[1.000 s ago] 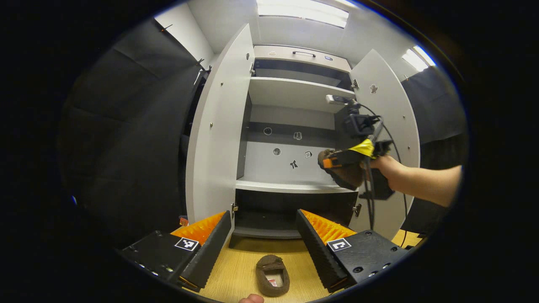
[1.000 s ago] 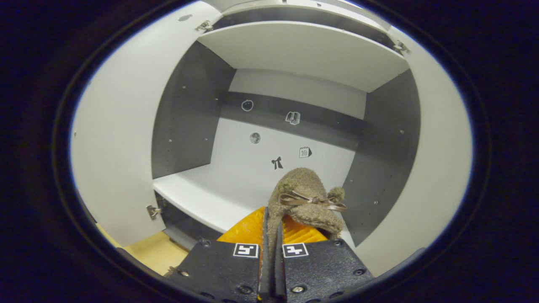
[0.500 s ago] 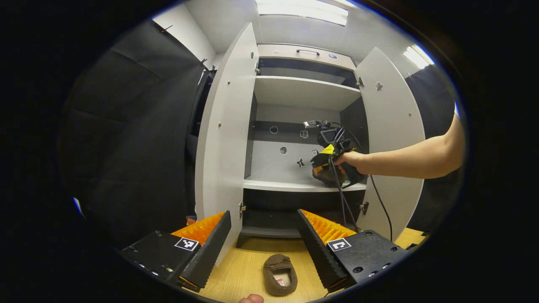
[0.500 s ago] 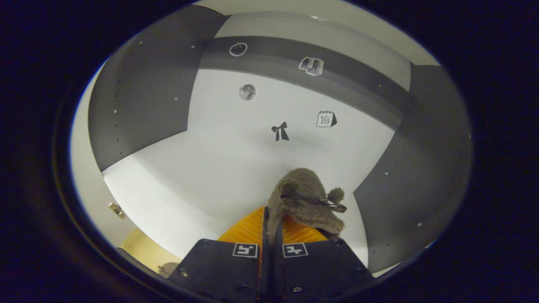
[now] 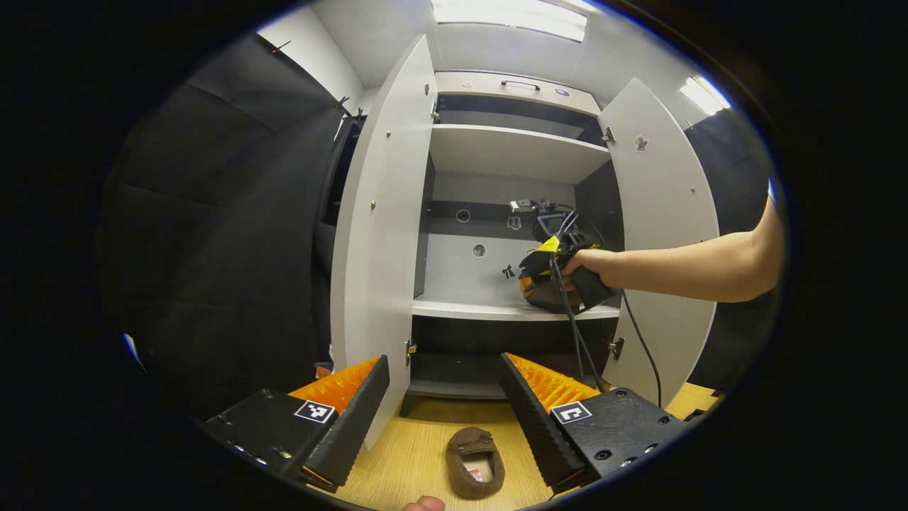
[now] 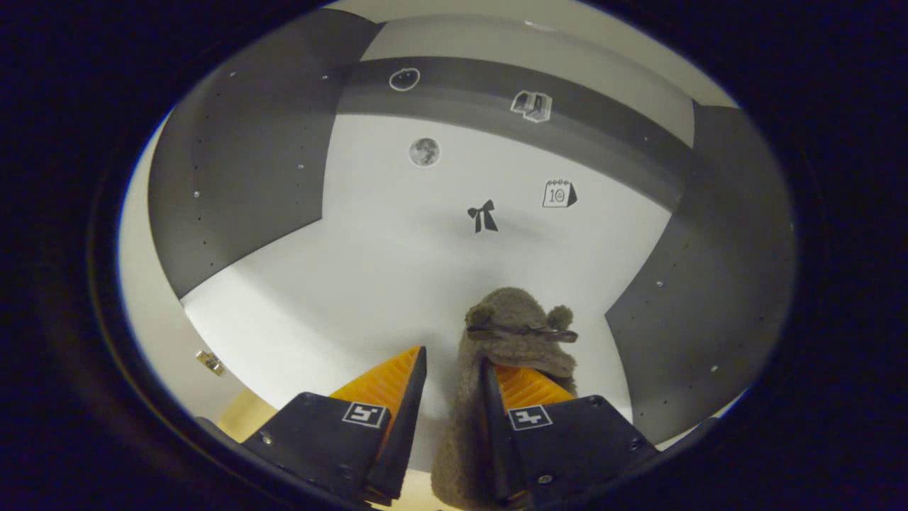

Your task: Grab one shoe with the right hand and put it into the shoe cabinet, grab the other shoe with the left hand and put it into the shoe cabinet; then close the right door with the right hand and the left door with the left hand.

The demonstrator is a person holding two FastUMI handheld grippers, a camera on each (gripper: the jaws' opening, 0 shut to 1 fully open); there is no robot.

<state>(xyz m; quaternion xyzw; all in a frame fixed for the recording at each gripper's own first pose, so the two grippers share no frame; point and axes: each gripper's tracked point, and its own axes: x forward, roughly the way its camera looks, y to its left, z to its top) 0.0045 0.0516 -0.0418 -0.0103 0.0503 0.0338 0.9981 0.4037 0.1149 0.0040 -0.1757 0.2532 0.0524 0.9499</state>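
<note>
Two doors of the pale grey shoe cabinet [image 5: 496, 152] stand wide open in front of you: the tall left door [image 5: 379, 234] and the tall right door [image 5: 663, 234], both swung outward. Between them you can see three shelves, and small stickers dot the cabinet's back panel [image 6: 425, 213], among them a black bow sticker [image 6: 482, 216] and a little calendar sticker [image 6: 559, 194]. Nothing lies on the middle shelf [image 5: 468, 309] between its front edge and its back except what your right hand has brought in.

There are two fuzzy brown slipper shoes. One, the brown slipper with a thin ribbon bow [image 6: 514, 341], sits on the white middle shelf near its right side wall, toe toward the back panel. Your right tongs [image 6: 450, 376] are spread apart around its heel; the right-hand finger lies against the fabric, the other stands clear of it. In the left gripper view your right hand [image 5: 592, 266] reaches into that same compartment, a black cable hanging from it.

The other brown slipper [image 5: 475, 461] lies on the light wooden floor [image 5: 404, 461] before the cabinet's bottom edge, opening upward. Your left tongs [image 5: 443, 387] hang open above it, holding nothing.

Black cloth lines the booth; strip lights glow overhead.
</note>
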